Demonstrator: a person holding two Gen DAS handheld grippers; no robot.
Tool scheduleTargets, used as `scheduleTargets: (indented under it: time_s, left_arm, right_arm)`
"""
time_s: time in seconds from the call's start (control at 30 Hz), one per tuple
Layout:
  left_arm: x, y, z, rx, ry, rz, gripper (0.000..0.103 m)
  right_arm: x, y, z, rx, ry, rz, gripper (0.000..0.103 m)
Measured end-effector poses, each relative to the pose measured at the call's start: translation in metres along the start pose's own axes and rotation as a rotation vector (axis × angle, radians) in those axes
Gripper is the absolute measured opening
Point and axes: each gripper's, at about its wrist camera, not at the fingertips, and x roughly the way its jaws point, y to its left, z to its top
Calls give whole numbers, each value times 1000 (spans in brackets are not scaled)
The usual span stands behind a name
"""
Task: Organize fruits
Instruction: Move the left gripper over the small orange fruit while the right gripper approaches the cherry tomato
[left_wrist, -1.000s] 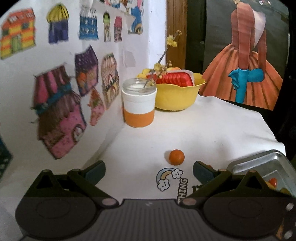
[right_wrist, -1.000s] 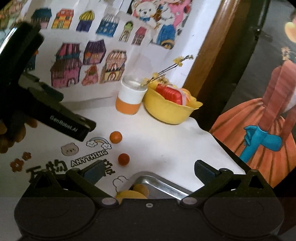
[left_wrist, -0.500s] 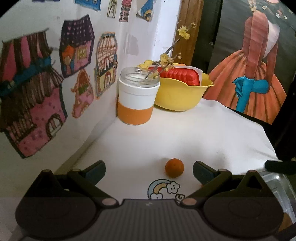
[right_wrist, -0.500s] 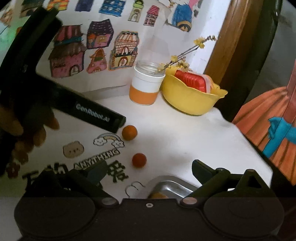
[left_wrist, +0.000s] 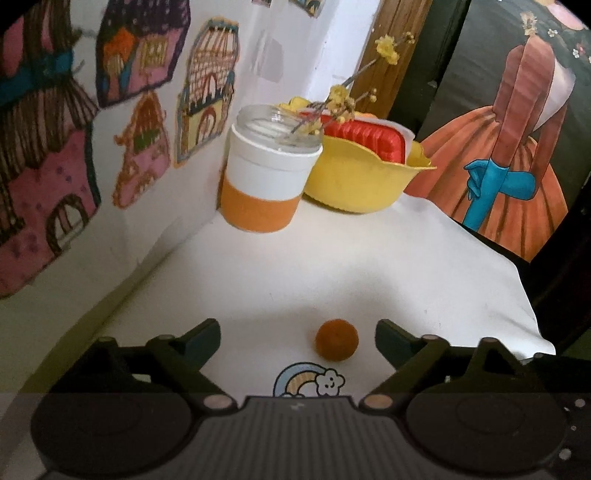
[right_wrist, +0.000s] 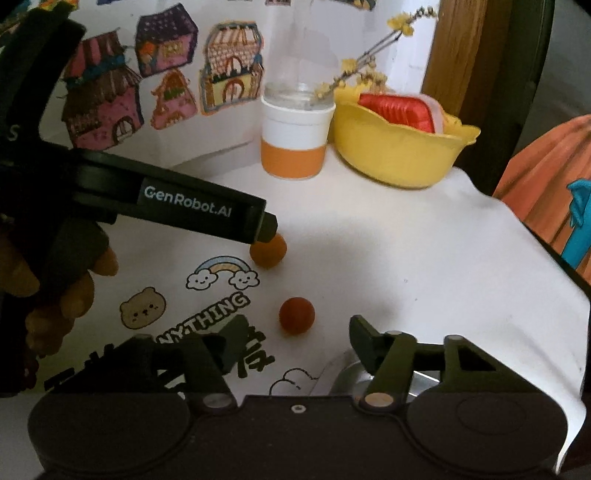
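Resting: small round orange fruit (left_wrist: 336, 339).

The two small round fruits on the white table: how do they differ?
The orange fruit is lighter in colour and lies farther back, above the rainbow sticker; the left claw is open around it. The red-orange fruit is darker, nearer the right claw, and nothing touches it. Both are small, round, and rest on the table.

I see bare white tablecloth (left_wrist: 332, 266) open ahead of my left gripper (left_wrist: 297, 334), blocked only by the orange-banded white jar (left_wrist: 267, 173) and yellow plastic bowl (left_wrist: 364, 181) against the sticker-covered wall (left_wrist: 122, 122).
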Motion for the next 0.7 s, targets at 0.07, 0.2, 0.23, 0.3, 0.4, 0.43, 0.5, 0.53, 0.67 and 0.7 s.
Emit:
scheduleTargets:
  time_s: [0.07,0.2,0.23,0.3,0.4,0.43,0.5,0.53,0.67,0.7]
  left_arm:
    - [3,1,-1,-10,9,-11,88]
    - [6,-1,-4,0,16,-32,80]
    - [7,-2,-4,3,17,-37,77]
    - [7,-3,-5,8,17,-47,74]
    - [9,-6,-5,14,21,-59,66]
    - [10,-6,-5,15,24,-60,62]
    - [12,-7,-4,15,32,-64,58]
    - [14,-7,-4,14,34,-64,57]
    - [18,-8,-4,15,41,-67,50]
    - [18,-8,-4,15,42,-71,48]
  right_arm:
    - [3,-2,2,12,7,10,56]
    - [9,-5,5,29,19,30,50]
    - [10,-5,5,29,22,31,48]
    - [12,-6,6,28,27,30,46]
    - [15,-6,7,26,42,28,42]
    - [16,-6,8,27,48,25,41]
    - [18,-7,9,30,56,22,39]
    - [20,-8,10,34,61,24,38]
    - [22,-11,12,48,67,32,35]
    - [22,-11,12,51,69,34,35]
